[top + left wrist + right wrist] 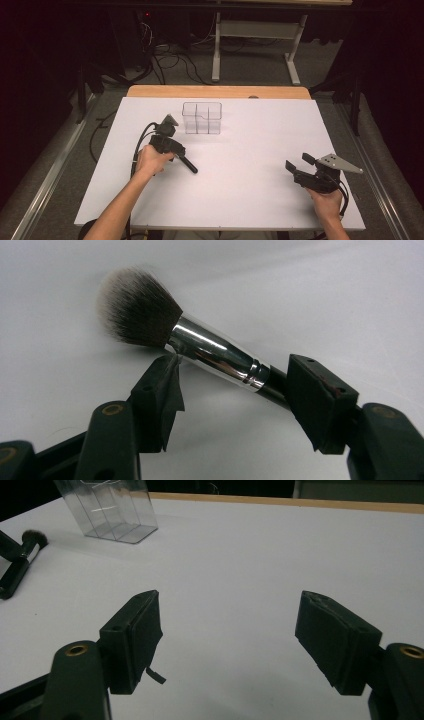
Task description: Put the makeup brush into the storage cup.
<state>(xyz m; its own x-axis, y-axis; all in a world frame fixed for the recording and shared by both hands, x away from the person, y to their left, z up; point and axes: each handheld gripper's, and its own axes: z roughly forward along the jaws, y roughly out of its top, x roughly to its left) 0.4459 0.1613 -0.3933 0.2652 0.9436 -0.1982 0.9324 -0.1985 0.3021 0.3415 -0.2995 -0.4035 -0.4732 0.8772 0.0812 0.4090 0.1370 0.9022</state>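
Observation:
A makeup brush [215, 355] with dark, white-tipped bristles, a silver ferrule and a black handle lies on the white table. My left gripper [232, 365] is open astride it, one jaw by the ferrule and the other by the handle. From above, the left gripper [176, 152] covers the brush head, and the brush handle [189, 165] sticks out toward the lower right. My right gripper [298, 161] hovers open near the right front of the table with nothing between its jaws. The right gripper [230, 600] looks toward the brush [34, 539] at far left.
A clear plastic organizer [201, 118] with several compartments stands upright at the back centre of the white table [250, 200]; it shows as the clear organizer [107, 510] at upper left. A wooden edge [220, 92] runs along the far side. Cables lie on the floor behind.

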